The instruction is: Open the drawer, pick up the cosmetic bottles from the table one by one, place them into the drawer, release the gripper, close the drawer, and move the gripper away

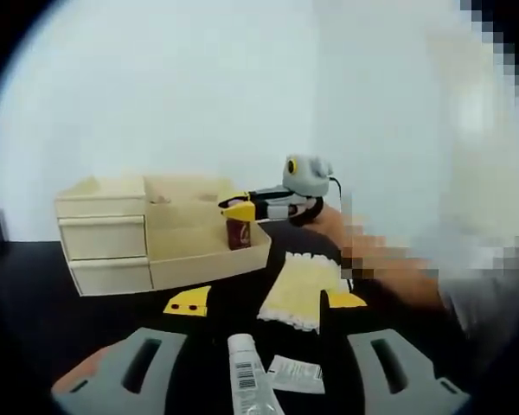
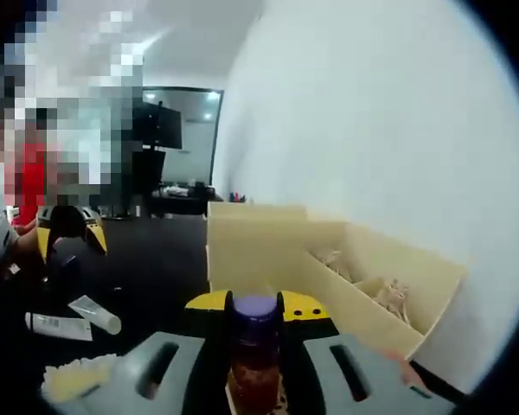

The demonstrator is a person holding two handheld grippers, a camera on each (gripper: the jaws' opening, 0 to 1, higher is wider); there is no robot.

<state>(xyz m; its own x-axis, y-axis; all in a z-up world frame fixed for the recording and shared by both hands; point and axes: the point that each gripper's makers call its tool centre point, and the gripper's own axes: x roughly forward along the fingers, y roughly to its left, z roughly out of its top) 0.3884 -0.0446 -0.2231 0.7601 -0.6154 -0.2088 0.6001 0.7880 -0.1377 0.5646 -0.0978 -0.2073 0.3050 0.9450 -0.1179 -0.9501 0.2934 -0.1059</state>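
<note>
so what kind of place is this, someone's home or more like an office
Probably an office or lab rather than a home. A monitor stands on a desk in the dim background, the wall is plain white, and the wooden drawer organizer sits on a black table like a test setup.

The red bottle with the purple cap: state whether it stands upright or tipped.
Upright. The red bottle stands cap-up between the right gripper jaws, over the wooden organizer.
</note>
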